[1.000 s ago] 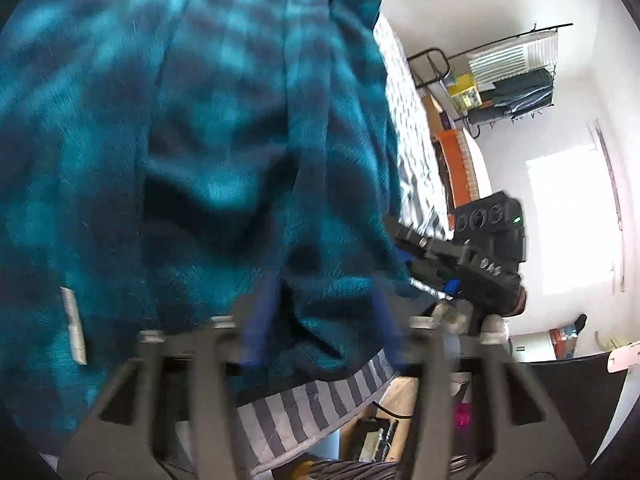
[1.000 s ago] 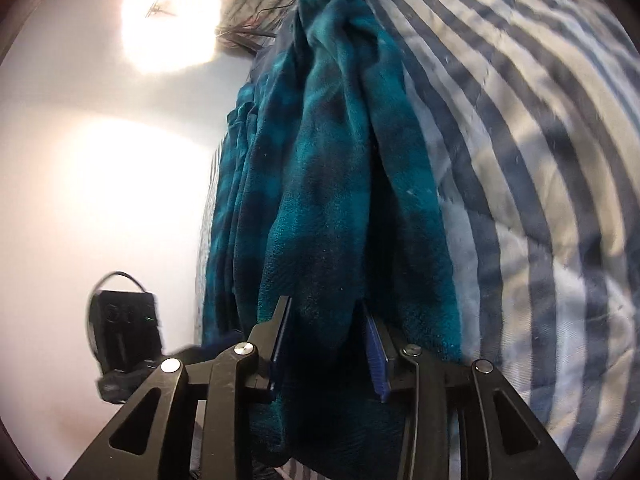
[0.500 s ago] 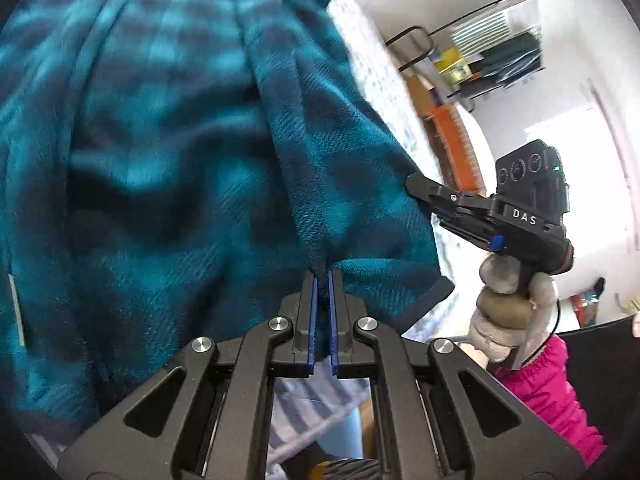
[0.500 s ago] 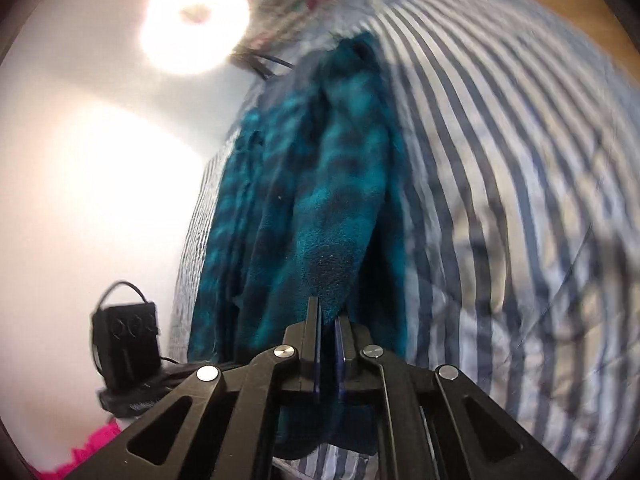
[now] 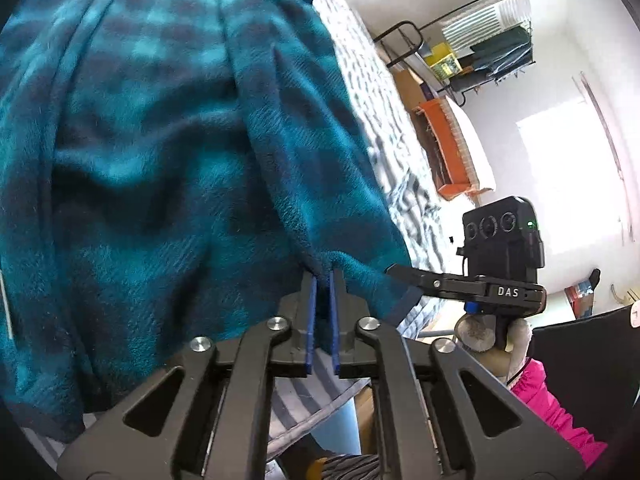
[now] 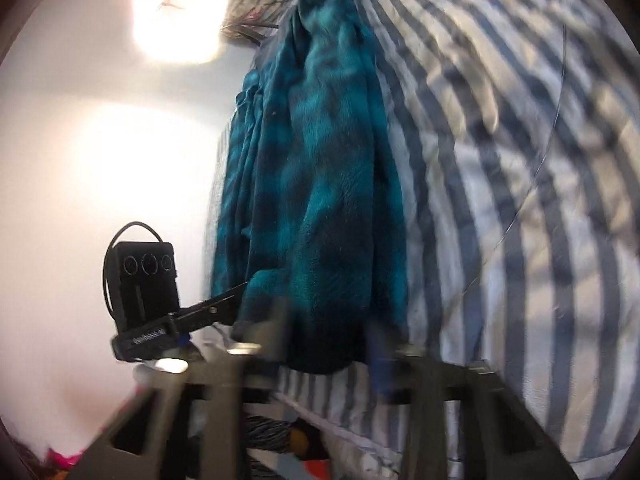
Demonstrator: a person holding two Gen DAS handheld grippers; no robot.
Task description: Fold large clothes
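Your left gripper [image 5: 323,280] is clamped on a pinch of the teal plaid fleece garment [image 5: 160,152] at its near edge. The garment lies bunched lengthwise on the striped bedspread [image 6: 520,184], near the bed's left side. Your right gripper [image 6: 328,336] is opening, jaws apart, blurred; the garment's near hem hangs between them, contact unclear.

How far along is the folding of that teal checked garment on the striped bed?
Early on. Done: the teal checked garment lies lengthwise on the striped bedcover, bunched rather than neatly folded. In hand: the left tongs are shut on a pinch of its near hem; the right tongs are opening, blurred, with the hem between them. Left: smoothing it flat and making the folds.
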